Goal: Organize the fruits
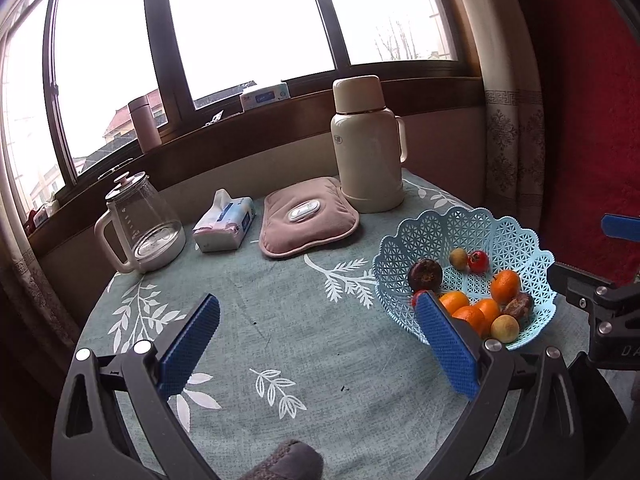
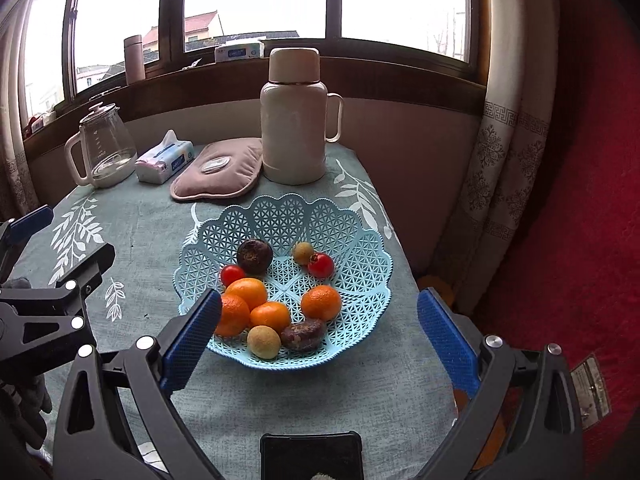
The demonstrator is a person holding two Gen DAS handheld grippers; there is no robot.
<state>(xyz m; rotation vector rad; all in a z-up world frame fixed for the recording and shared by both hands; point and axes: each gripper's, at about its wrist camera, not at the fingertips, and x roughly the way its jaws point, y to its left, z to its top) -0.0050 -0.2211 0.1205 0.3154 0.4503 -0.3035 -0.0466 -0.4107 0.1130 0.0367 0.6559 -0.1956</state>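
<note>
A light blue lattice basket [image 2: 336, 220] stands on the table's right side and holds several oranges [image 2: 321, 302], two dark passion fruits [image 2: 254, 256], two small red tomatoes [image 2: 321, 265] and two yellowish longans [image 2: 263, 342]. It also shows in the left wrist view [image 1: 444, 232]. My right gripper [image 2: 320, 316] is open and empty, hovering just in front of the basket. My left gripper [image 1: 318, 318] is open and empty over the tablecloth, left of the basket. The right gripper's body [image 1: 608, 304] shows at the right edge of the left wrist view.
At the table's back stand a cream thermos [image 2: 294, 120], a pink hot-water pad [image 2: 218, 172], a tissue pack [image 2: 164, 162] and a glass kettle [image 2: 104, 148]. A curtain [image 2: 504, 168] hangs at the right. An orange object [image 2: 438, 286] lies beyond the table's right edge.
</note>
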